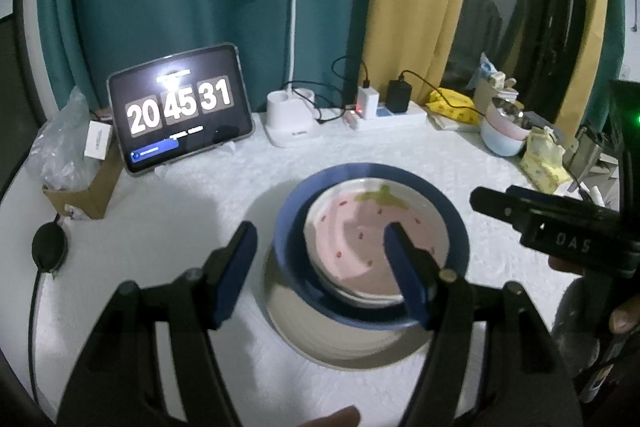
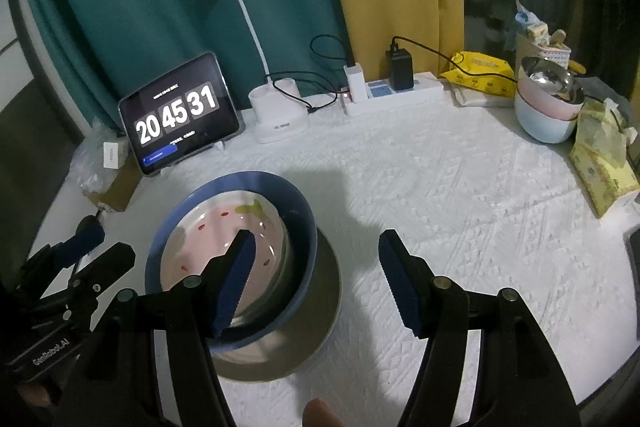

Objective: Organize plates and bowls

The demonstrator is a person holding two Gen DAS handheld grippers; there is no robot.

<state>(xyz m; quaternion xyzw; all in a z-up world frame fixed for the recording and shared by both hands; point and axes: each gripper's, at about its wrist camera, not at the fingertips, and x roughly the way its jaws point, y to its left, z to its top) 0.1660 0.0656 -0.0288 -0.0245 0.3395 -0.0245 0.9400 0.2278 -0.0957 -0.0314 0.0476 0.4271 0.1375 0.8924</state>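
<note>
A stack stands mid-table: a pale plate (image 1: 340, 341) at the bottom, a blue bowl (image 1: 454, 223) on it, and a pink strawberry-pattern dish (image 1: 352, 239) inside the bowl. My left gripper (image 1: 320, 243) hovers open over the stack's left side, holding nothing. Its right finger is in front of the pink dish, its left finger over the cloth. In the right wrist view the same pale plate (image 2: 320, 311), blue bowl (image 2: 298, 223) and pink dish (image 2: 200, 247) sit left of centre. My right gripper (image 2: 318, 247) is open and empty, straddling the stack's right rim.
Pink and light-blue bowls (image 2: 548, 115) with a metal bowl on top stand at the back right beside yellow tissue packs (image 2: 604, 171). A tablet clock (image 2: 180, 115), a desk lamp (image 2: 276, 115) and a power strip (image 2: 396, 91) line the back edge. A cardboard box (image 1: 84, 195) sits far left.
</note>
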